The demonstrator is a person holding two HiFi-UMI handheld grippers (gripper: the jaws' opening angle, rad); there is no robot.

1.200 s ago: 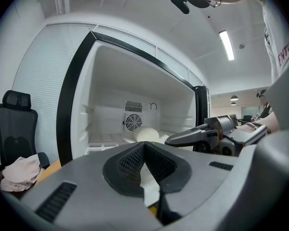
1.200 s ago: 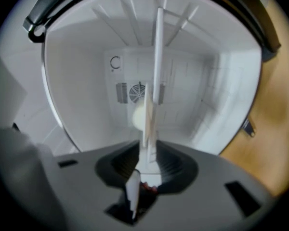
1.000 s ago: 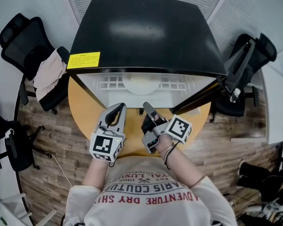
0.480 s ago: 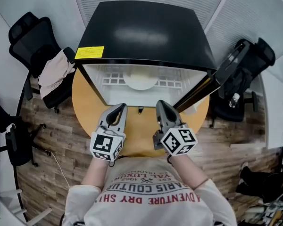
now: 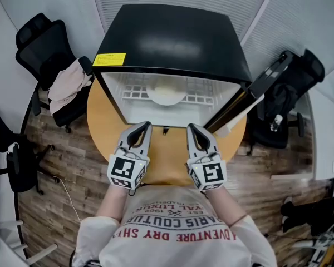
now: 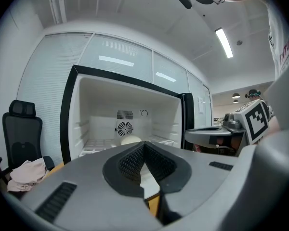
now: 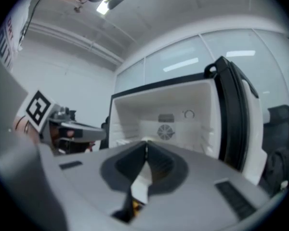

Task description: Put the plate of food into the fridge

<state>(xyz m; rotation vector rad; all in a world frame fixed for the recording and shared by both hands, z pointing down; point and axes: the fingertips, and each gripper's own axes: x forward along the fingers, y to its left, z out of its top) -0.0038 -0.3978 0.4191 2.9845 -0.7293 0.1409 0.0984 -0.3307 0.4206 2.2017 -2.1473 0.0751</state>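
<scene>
**Q:** Head view: status?
**A:** The plate of food (image 5: pixel 167 95) sits on the shelf inside the fridge (image 5: pixel 172 38), and the door (image 5: pixel 250 93) is open. The left gripper (image 5: pixel 140 128) and right gripper (image 5: pixel 193 129) hover over the table (image 5: pixel 167 157).
**Q:** Gripper views?
**A:** Left gripper view: jaws clenched, empty, plate beyond. Right gripper view: jaws likewise clenched, empty. Placement appears complete; closing the door probably remains. A second ago the right gripper was twisted; now it parallels the left.

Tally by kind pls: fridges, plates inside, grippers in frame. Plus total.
Black mini fridge, door open: 1
White round plate on the white grid shelf inside: 1
Hand-held gripper, jaws together, nothing held: 2 (left, right)
Total: 4
</scene>
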